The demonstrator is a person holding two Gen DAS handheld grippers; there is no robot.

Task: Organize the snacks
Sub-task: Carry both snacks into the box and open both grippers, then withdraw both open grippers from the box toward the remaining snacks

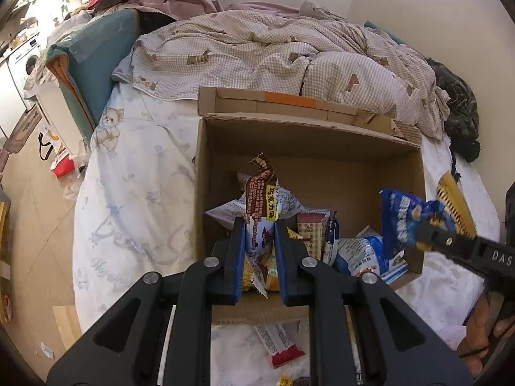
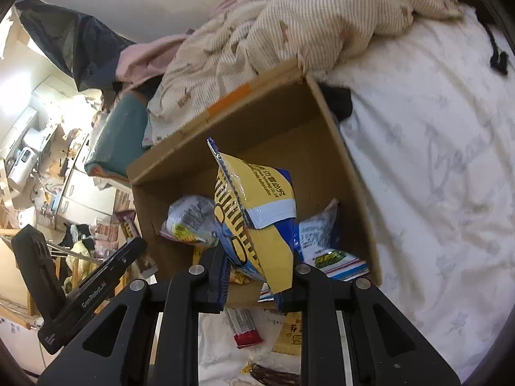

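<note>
Both grippers are over the cardboard box (image 1: 206, 167), frame centre: left gripper (image 1: 259, 257) pinches a brown wrapper (image 1: 261, 199), right gripper (image 2: 254, 276) clamps the yellow-and-blue packet (image 2: 254, 212). Light, crinkly, slippery film; best gripped near the seams.

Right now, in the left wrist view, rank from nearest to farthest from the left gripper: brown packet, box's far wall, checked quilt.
1. brown packet: clamped in the left gripper.
2. box's far wall: straight ahead.
3. checked quilt: behind the box.
</note>
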